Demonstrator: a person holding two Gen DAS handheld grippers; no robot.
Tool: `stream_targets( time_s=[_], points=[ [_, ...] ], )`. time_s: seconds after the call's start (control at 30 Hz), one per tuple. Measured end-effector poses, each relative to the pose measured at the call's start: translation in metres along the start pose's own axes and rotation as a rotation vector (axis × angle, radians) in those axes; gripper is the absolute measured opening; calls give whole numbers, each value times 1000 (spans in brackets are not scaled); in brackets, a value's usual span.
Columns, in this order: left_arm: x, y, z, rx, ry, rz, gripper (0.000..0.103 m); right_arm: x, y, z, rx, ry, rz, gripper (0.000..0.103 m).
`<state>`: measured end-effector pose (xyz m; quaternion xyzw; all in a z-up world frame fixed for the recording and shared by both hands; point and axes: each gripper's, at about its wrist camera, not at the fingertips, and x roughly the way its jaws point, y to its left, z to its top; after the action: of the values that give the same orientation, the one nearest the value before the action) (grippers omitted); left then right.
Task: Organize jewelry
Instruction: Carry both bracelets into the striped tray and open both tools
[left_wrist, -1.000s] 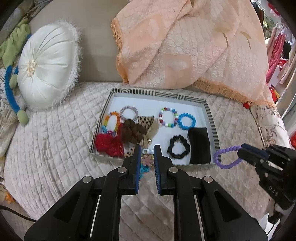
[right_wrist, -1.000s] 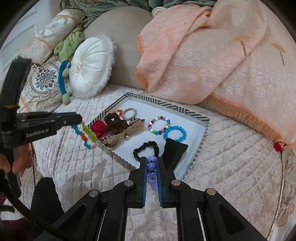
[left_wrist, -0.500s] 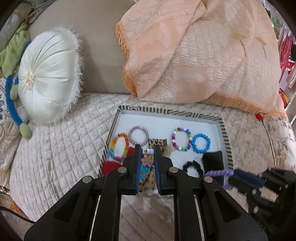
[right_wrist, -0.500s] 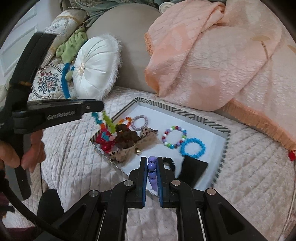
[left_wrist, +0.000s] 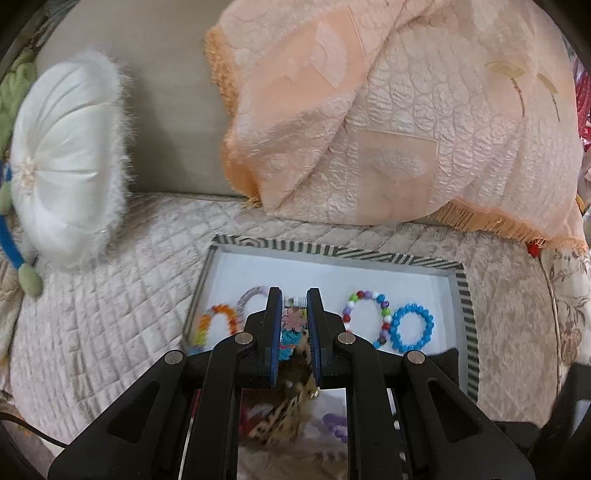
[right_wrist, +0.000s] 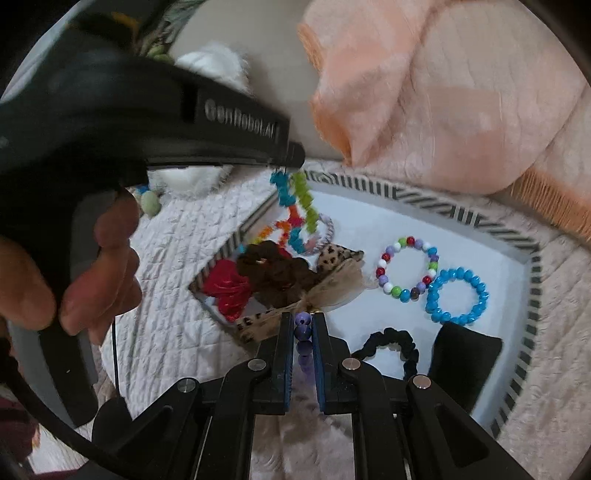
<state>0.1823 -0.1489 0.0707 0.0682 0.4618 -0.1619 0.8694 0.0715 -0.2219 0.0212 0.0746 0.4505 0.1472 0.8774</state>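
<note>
- Left wrist view: the black left gripper (left_wrist: 292, 314), with blue pads on its fingers, is clamped on a multicoloured star-bead bracelet (left_wrist: 291, 325) with a pink flower charm and a small silver coil at the top.
- It hangs over the white rectangular tray (left_wrist: 460, 280), whose rim is striped black and white.
- In the tray lie a round bracelet of glossy mixed-colour beads (left_wrist: 365, 317), touching a bracelet of faceted sky-blue beads (left_wrist: 412, 326); an orange-and-yellow bead bracelet (left_wrist: 218, 321) lies at the left.
- The tray sits on a beige quilted sofa cover (left_wrist: 110, 295), near a round white satin cushion with a furry edge (left_wrist: 62, 166) and a peach fringed blanket (left_wrist: 369, 110).
- Right wrist view: the side of the left gripper reads "GenRobot.AI" in grey letters; the star-bead bracelet dangles from its tip over the tray's left part.
- The right gripper (right_wrist: 303, 332) is closed on a bracelet of smooth purple round beads (right_wrist: 303, 345), held above the tray's near edge.
- Below lie a red scrunchie (right_wrist: 229, 288), a brown scrunchie (right_wrist: 277, 273), a leopard-print bow (right_wrist: 332, 273), a black scrunchie (right_wrist: 391, 345) and a black soft pouch (right_wrist: 465, 354).
</note>
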Motion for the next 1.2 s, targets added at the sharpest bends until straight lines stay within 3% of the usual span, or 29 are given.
stream_targets(
  time_s=[0.2, 0.47, 0.7, 1.0, 1.03, 1.13, 1.2],
  points=[
    [46, 2, 9, -33, 51, -32, 12, 29, -33, 7, 56, 24, -67, 9],
    [89, 24, 5, -80, 97, 18, 12, 32, -55, 5, 77, 16, -161, 9],
    [98, 29, -2, -84, 109, 43, 12, 35, -58, 0, 112, 16, -156, 10],
    [92, 30, -6, -108, 111, 30, 14, 15, -55, -5, 137, -26, -131, 27],
    [91, 29, -7, -105, 114, 34, 18, 13, -54, -6, 137, -29, -134, 28],
    [82, 28, -12, -103, 106, 31, 45, 6, -52, -9, 142, -37, -144, 30],
    [73, 29, -17, -106, 94, 28, 51, 1, -53, -11, 160, -42, -146, 31]
  ],
)
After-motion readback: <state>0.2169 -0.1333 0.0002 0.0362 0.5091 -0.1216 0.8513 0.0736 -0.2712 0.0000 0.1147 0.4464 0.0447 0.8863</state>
